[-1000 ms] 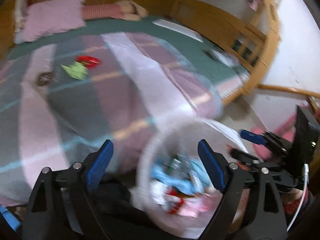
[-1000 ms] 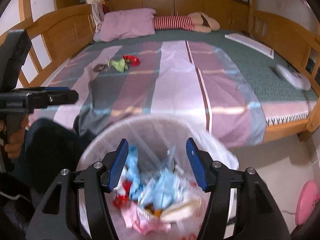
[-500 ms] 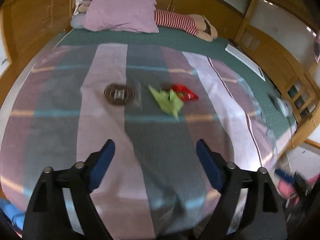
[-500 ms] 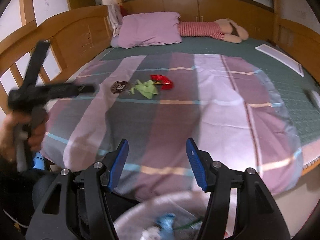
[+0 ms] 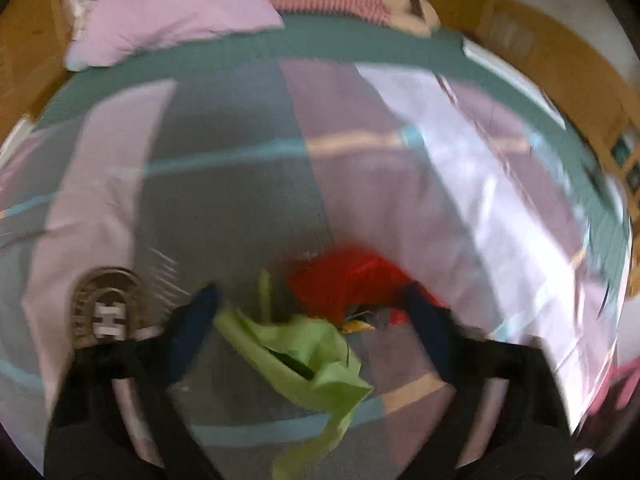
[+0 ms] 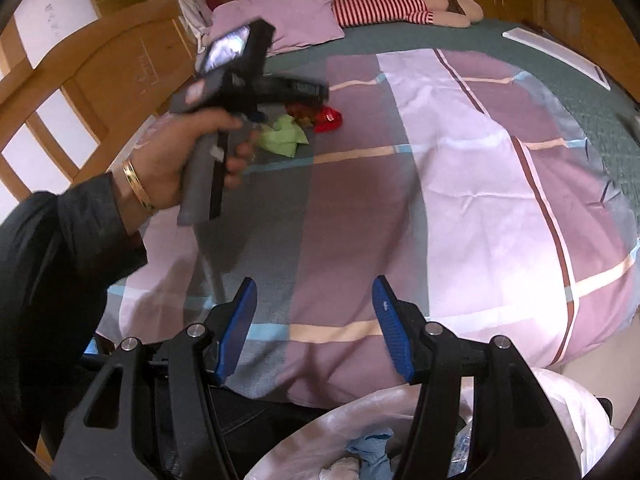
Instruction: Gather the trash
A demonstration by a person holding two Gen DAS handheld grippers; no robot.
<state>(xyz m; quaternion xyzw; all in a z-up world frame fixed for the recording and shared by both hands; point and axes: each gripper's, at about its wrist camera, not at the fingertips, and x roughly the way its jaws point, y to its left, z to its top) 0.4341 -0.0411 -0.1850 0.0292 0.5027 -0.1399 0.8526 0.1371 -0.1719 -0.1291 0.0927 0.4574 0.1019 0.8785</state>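
Note:
A crumpled green wrapper (image 5: 308, 356) and a red wrapper (image 5: 348, 280) lie on the striped blanket (image 5: 440, 184). My left gripper (image 5: 312, 304) is open, its blue pads either side of the green wrapper, close over it; the view is blurred. A round brown packet (image 5: 106, 306) lies just left of it. In the right wrist view the left gripper (image 6: 256, 80) hovers over the green wrapper (image 6: 284, 136) and red wrapper (image 6: 328, 120). My right gripper (image 6: 314, 312) is open and empty above the bed's front edge, over a bin (image 6: 360, 428) lined with a clear bag holding trash.
A pink pillow (image 6: 280, 28) and a striped-shirt doll (image 6: 396, 8) lie at the bed's head. Wooden bed frame (image 6: 92, 80) runs along the left. A white flat box (image 6: 560, 50) lies at the far right of the bed.
My left gripper has swung from the bin out over the bed and come down close on the green and red wrappers. My right gripper has lifted away from the bin toward the bed.

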